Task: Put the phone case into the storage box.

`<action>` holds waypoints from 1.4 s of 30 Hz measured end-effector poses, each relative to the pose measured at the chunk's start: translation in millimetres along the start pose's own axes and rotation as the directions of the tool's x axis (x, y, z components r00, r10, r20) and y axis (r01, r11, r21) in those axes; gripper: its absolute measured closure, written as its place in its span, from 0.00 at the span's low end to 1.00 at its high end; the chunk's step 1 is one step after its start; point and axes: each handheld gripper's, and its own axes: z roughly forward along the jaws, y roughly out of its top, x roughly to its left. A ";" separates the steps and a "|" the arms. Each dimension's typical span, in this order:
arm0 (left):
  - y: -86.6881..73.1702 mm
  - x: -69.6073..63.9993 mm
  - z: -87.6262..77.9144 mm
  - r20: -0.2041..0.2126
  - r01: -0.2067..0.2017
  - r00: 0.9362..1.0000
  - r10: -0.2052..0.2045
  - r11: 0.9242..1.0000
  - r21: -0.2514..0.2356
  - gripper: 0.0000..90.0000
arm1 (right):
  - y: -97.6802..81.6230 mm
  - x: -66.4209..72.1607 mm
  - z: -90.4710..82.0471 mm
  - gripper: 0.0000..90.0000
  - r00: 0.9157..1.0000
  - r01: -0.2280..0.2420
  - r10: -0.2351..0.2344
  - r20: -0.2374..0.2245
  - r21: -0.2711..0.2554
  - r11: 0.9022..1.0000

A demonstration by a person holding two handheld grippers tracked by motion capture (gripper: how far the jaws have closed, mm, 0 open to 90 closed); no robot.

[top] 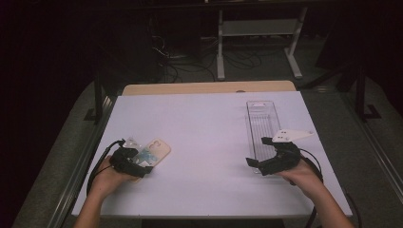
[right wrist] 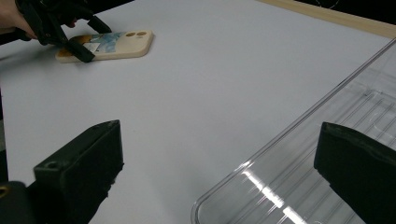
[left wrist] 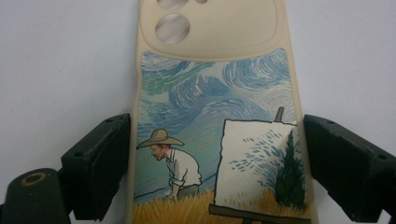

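we have the left gripper [left wrist: 212,163] straddling the phone case [left wrist: 212,116] at lower left, jaws unclenched, right gripper [right wrist: 219,177] released; next, pinch its edges.

The left forearm enters the high view at seven o'clock, its hand [top: 107,178] wrapped around the left tongs [top: 138,164], which point toward two o'clock with jaws spread wide. The right forearm enters at five o'clock; the right hand [top: 304,176] holds the right tongs [top: 259,152] pointing toward ten o'clock, jaws wide apart and clamping nothing.
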 end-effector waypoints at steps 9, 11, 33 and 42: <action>1.6 1.1 -0.2 0.009 0.003 1.000 -0.003 1.000 0.003 0.13 | -0.1 -0.3 -0.6 0.01 1.000 0.001 -0.001 0.000 -0.005 1.000; 1.9 1.9 -1.0 0.011 0.004 1.000 -0.004 1.000 0.006 0.13 | -0.1 -0.6 -0.9 0.01 1.000 0.000 0.000 0.002 -0.007 1.000; 23.3 -0.8 -15.5 0.071 -0.007 0.997 0.009 1.000 -0.023 0.13 | 4.9 -7.5 -9.2 0.01 1.000 -0.013 0.014 0.009 -0.026 1.000; 38.3 -5.6 -13.9 0.126 -0.042 0.991 0.043 0.999 -0.016 0.13 | 12.3 -17.8 -11.0 0.01 1.000 -0.004 0.004 -0.004 -0.019 1.000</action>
